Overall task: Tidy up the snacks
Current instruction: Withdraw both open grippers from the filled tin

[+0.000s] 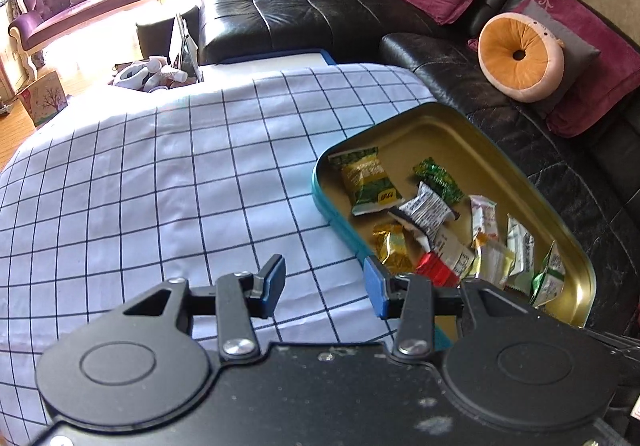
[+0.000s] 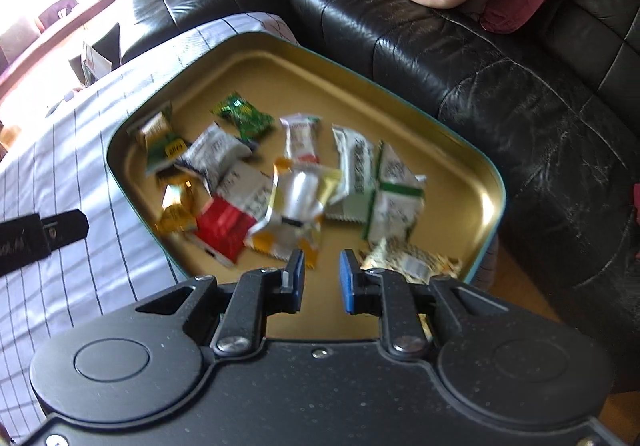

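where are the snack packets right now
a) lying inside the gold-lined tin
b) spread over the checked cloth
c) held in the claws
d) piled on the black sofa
a: the snack packets lie on the gold floor of the tin, which sits on the checked cloth, while the left claw and right claw are both open and hold nothing.

Right gripper (image 2: 320, 282) above tin tray (image 2: 490, 182), jaws apart, empty. Snack packets (image 2: 288, 190) scattered inside tray on checked cloth (image 2: 60, 174).
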Demonstrator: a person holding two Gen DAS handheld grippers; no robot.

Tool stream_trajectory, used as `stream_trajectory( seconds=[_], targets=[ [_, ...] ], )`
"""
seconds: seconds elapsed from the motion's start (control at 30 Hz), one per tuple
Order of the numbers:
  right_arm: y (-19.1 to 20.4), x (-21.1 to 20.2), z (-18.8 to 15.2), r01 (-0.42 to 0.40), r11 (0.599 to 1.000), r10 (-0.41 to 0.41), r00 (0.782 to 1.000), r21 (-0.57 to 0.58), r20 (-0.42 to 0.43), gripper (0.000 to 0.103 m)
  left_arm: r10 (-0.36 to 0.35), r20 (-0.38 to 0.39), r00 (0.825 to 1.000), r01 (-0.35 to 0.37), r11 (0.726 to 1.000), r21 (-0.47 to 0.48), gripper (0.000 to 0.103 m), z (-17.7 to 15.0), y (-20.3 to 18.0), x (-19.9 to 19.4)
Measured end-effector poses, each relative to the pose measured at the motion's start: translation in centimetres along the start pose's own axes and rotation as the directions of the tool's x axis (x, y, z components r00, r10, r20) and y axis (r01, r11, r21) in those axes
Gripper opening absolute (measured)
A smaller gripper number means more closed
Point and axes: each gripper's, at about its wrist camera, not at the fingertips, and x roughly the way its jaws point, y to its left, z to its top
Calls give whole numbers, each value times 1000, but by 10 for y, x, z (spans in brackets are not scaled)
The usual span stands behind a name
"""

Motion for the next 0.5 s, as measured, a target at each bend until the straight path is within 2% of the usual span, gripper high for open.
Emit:
stream_trajectory(
  seconds=[0.5],
  targets=[
    [-11,6,-8,12,1000,-12,1000,22,-23,28,18,-25,1000,-18,1000,21,44,-6,0,18]
  ],
)
